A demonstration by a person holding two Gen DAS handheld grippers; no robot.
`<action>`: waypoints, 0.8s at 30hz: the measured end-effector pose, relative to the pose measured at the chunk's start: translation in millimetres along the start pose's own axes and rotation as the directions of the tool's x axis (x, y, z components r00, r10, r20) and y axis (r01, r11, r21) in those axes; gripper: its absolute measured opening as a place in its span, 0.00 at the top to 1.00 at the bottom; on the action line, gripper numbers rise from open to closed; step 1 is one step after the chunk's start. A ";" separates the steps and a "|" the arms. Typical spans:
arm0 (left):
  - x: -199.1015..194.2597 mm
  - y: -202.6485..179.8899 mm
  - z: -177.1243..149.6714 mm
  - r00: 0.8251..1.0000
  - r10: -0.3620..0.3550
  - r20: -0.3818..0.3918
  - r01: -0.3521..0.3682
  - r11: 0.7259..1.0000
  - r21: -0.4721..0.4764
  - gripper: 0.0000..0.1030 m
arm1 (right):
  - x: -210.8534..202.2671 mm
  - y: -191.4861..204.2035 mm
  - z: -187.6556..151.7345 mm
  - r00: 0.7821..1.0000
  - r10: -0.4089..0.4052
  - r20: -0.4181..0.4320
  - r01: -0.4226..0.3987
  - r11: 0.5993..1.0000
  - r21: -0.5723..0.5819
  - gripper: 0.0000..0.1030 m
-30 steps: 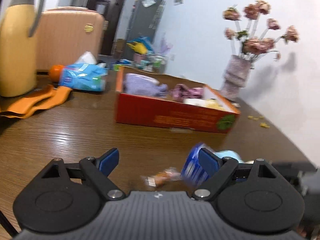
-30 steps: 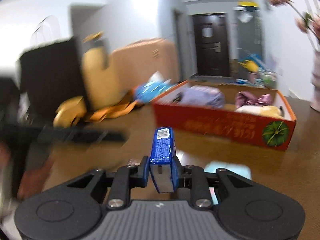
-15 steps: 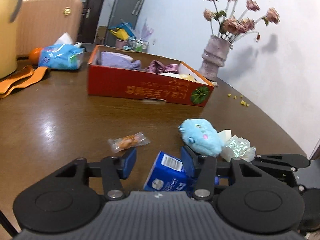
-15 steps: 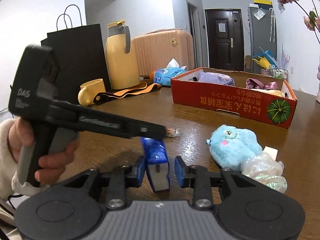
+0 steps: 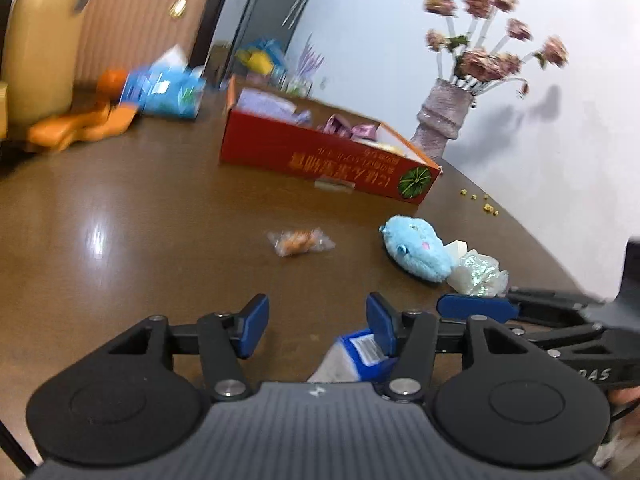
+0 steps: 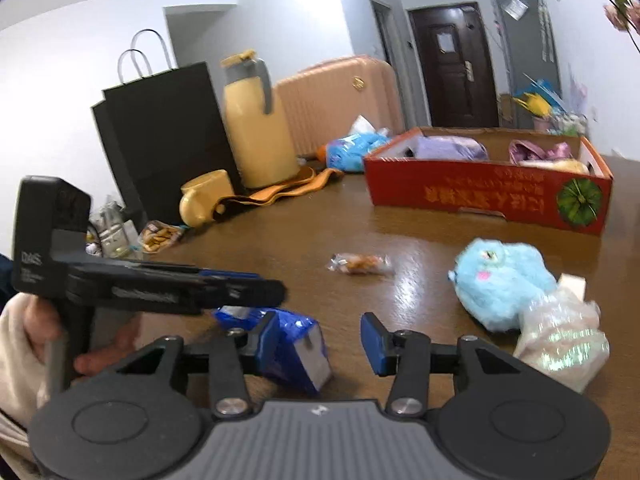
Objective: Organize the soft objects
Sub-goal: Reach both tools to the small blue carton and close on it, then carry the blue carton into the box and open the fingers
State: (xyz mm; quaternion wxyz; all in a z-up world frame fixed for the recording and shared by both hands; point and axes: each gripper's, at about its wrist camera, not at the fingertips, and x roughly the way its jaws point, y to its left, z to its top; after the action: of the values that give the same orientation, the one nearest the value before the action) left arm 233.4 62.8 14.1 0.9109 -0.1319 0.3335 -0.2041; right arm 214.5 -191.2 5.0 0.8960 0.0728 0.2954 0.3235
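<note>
A blue tissue pack (image 6: 294, 346) lies on the brown table beside my right gripper's left finger, and shows under my left gripper's right finger (image 5: 360, 354). My right gripper (image 6: 318, 340) is open and holds nothing. My left gripper (image 5: 316, 326) is open too. A light blue plush toy (image 5: 416, 252) (image 6: 502, 282) lies ahead, touching a shiny clear bag (image 5: 478, 274) (image 6: 560, 346). A wrapped snack (image 5: 300, 242) (image 6: 358, 264) lies in the middle. The red cardboard box (image 5: 320, 156) (image 6: 488, 190) holds a purple cloth and pink items.
A yellow thermos (image 6: 256, 120), yellow mug (image 6: 204, 200), black paper bag (image 6: 160, 136), orange cloth (image 6: 280, 192) and blue wipes pack (image 5: 164, 92) stand at the back left. A vase of dried flowers (image 5: 444, 120) stands behind the box. A suitcase (image 6: 340, 96) is beyond.
My right gripper has opened and let go of the blue tissue pack, which now lies tipped on the table. My left gripper has opened wider. Both cameras have shifted.
</note>
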 end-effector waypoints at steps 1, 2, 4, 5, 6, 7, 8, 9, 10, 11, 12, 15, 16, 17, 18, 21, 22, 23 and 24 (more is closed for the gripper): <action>-2.5 4.6 0.6 1.000 -0.015 -0.019 0.014 0.999 -0.032 0.46 | 0.1 -1.6 -0.6 1.000 0.007 -0.002 -0.007 1.000 0.026 0.57; -6.1 8.4 1.3 0.999 -0.035 -0.033 0.033 0.998 -0.061 0.46 | 0.0 -2.8 -1.4 1.000 0.010 -0.002 -0.010 0.999 0.047 0.58; -12.9 10.8 -0.4 0.997 -0.068 -0.040 0.065 0.995 -0.077 0.46 | 0.3 -4.3 -2.7 1.000 0.013 -0.001 -0.013 0.997 0.081 0.60; -16.3 9.7 -1.3 0.996 -0.078 -0.043 0.075 0.995 -0.069 0.46 | 0.2 -5.0 -2.4 1.000 0.021 -0.001 -0.021 0.995 0.096 0.65; -19.2 7.8 -2.1 0.995 -0.086 -0.045 0.084 0.995 -0.058 0.46 | 0.3 -5.2 -2.3 1.000 0.030 -0.002 -0.030 0.994 0.107 0.67; -22.1 6.5 -2.9 0.994 -0.095 -0.046 0.092 0.994 -0.053 0.46 | 0.6 -4.9 -1.8 0.999 0.039 -0.002 -0.038 0.993 0.116 0.68; -24.8 6.1 -3.5 0.993 -0.104 -0.049 0.101 0.993 -0.057 0.46 | 0.6 -4.3 -1.5 0.999 0.047 0.001 -0.047 0.991 0.124 0.68; -26.3 5.6 -4.7 0.993 -0.110 -0.052 0.107 0.992 -0.061 0.46 | 1.2 -3.9 -0.8 0.998 0.058 0.001 -0.058 0.990 0.129 0.68; -26.8 5.2 -5.8 0.992 -0.110 -0.057 0.107 0.992 -0.064 0.48 | 2.5 -3.7 -0.2 0.998 0.066 0.000 -0.065 0.989 0.134 0.69; -26.3 5.6 -7.0 0.992 -0.103 -0.066 0.098 0.993 -0.072 0.50 | 4.5 -3.4 0.3 0.998 0.069 -0.001 -0.068 0.988 0.139 0.70; -23.9 6.2 -8.1 0.992 -0.095 -0.083 0.088 0.992 -0.086 0.52 | 7.1 -3.2 0.7 0.998 0.067 -0.008 -0.065 0.987 0.145 0.71; -22.9 10.7 -11.2 0.987 -0.129 -0.094 0.114 0.982 -0.148 0.61 | 13.1 -3.9 -1.2 0.997 0.079 -0.020 -0.074 0.983 0.168 0.76; -23.8 11.3 -11.7 0.985 -0.144 -0.091 0.129 0.980 -0.155 0.69 | 14.0 -5.1 -1.7 0.995 0.097 -0.021 -0.092 0.979 0.180 0.77; -24.2 11.9 -11.6 0.982 -0.164 -0.090 0.148 0.975 -0.164 0.71 | 14.3 -5.3 -2.0 0.995 0.099 -0.021 -0.094 0.979 0.182 0.77; -23.5 11.6 -11.2 0.982 -0.166 -0.095 0.148 0.974 -0.172 0.72 | 14.5 -5.6 -2.0 0.995 0.102 -0.022 -0.096 0.978 0.183 0.78; -18.9 11.4 -9.2 0.979 -0.176 -0.100 0.155 0.969 -0.194 0.73 | 14.4 -8.8 -0.3 0.995 0.098 -0.025 -0.091 0.978 0.189 0.80; -16.6 11.0 -6.9 0.978 -0.183 -0.097 0.160 0.965 -0.206 0.74 | 13.5 -10.8 0.6 0.995 0.094 -0.022 -0.088 0.977 0.194 0.81; -14.1 9.3 -4.0 0.978 -0.189 -0.090 0.166 0.963 -0.210 0.74 | 11.7 -12.8 2.4 0.996 0.085 -0.011 -0.081 0.977 0.195 0.81; -11.0 6.4 1.3 0.978 -0.193 -0.079 0.173 0.963 -0.208 0.74 | 9.2 -15.6 5.2 0.997 0.076 0.002 -0.075 0.978 0.196 0.81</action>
State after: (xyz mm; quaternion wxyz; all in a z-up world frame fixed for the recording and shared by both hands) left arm 228.4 73.6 18.7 0.8527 -0.2428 0.3833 -0.2591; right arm 231.5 -197.3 -0.3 0.8708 0.1712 0.3252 0.3265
